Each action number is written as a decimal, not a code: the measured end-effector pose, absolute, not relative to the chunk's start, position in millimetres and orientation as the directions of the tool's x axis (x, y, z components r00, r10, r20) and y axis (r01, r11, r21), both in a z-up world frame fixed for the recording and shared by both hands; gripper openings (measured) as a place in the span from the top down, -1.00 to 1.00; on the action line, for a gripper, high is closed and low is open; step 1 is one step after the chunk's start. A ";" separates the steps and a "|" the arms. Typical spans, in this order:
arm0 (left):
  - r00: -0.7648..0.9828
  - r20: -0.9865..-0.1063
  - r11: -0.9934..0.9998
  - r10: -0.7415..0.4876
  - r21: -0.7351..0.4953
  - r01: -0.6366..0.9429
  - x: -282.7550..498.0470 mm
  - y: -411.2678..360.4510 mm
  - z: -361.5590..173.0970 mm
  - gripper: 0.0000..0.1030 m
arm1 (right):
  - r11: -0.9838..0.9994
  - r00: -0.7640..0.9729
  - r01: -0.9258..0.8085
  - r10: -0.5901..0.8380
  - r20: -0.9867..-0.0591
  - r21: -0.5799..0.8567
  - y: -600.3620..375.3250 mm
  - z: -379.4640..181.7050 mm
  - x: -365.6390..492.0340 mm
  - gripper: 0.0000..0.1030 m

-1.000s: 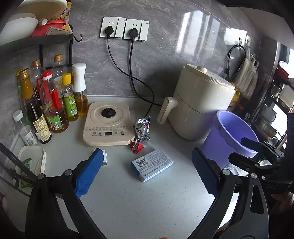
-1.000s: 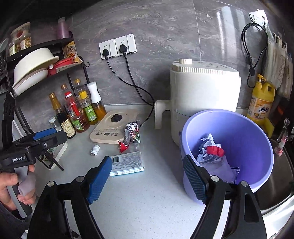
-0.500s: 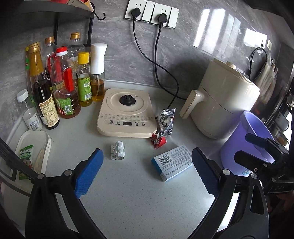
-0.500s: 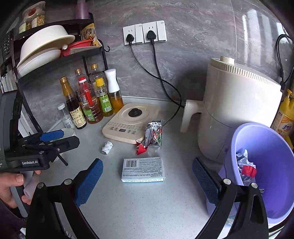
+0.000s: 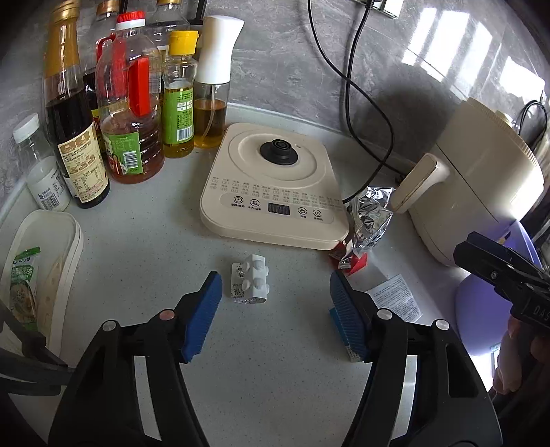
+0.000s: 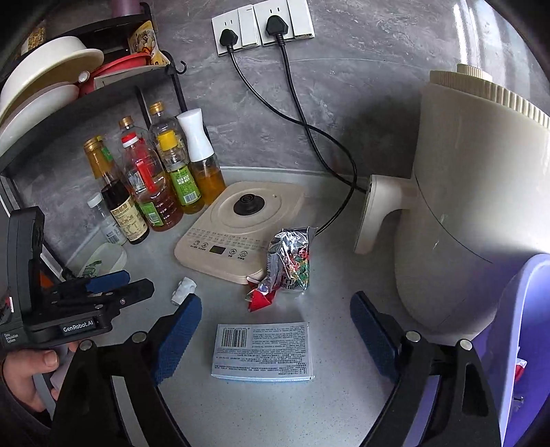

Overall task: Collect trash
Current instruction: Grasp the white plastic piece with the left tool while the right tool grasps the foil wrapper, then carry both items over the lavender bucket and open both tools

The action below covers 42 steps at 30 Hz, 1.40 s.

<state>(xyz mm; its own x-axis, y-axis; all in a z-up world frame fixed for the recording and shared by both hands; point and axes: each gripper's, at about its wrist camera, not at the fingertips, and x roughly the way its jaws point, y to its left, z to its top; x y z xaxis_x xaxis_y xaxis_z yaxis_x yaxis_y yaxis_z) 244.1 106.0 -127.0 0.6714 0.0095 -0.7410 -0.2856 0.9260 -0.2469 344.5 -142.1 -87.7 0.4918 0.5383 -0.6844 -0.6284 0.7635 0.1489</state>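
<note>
Left gripper [image 5: 271,295] gapes around the blister pack [image 5: 249,283]; right gripper [image 6: 275,330] gapes over the box [image 6: 263,350].

A home kitchen, seen at table level.

Cooking-oil and sauce bottles [image 5: 127,113] crowd a grey stone-look wall beside a cream induction cooker [image 5: 275,185] and an air fryer [image 6: 481,206]; plugs fill the wall sockets [image 6: 261,25], and bowls [image 6: 44,75] sit stacked on a black rack [image 6: 86,103] above the speckled table [image 5: 275,378].

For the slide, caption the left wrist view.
Open left gripper hovers over a white blister pack on the counter, in front of the induction cooker.
</note>
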 end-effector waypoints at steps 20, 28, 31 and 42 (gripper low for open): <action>0.567 -0.824 0.919 -0.004 -0.226 -0.322 281.3 110.0 -176.9 0.55 | 0.736 0.411 -0.659 0.529 -0.742 0.159 -72.8 -134.7 404.1 -0.18; 0.649 -0.761 0.917 0.029 -0.238 -0.320 264.6 114.2 -139.9 0.56 | 0.712 0.422 -0.692 0.533 -0.733 0.119 -76.9 -135.5 402.3 0.92; 0.677 -0.735 0.920 0.038 -0.239 -0.311 253.9 112.2 -125.7 0.56 | 0.708 0.428 -0.695 0.549 -0.718 0.127 -84.3 -125.3 395.1 0.93; 0.760 -0.649 0.932 0.037 -0.252 -0.260 217.3 94.1 -77.0 0.56 | 0.696 0.474 -0.709 0.590 -0.654 0.114 -117.6 -75.7 350.1 0.93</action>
<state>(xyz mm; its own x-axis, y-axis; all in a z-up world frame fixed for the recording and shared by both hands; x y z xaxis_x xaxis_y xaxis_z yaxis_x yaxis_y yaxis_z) 217.3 94.1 -77.0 0.7597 0.0367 -0.6492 -0.2604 0.9320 -0.2520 350.1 -117.6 -75.7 0.4741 0.5899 -0.6536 -0.7090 0.6960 0.1138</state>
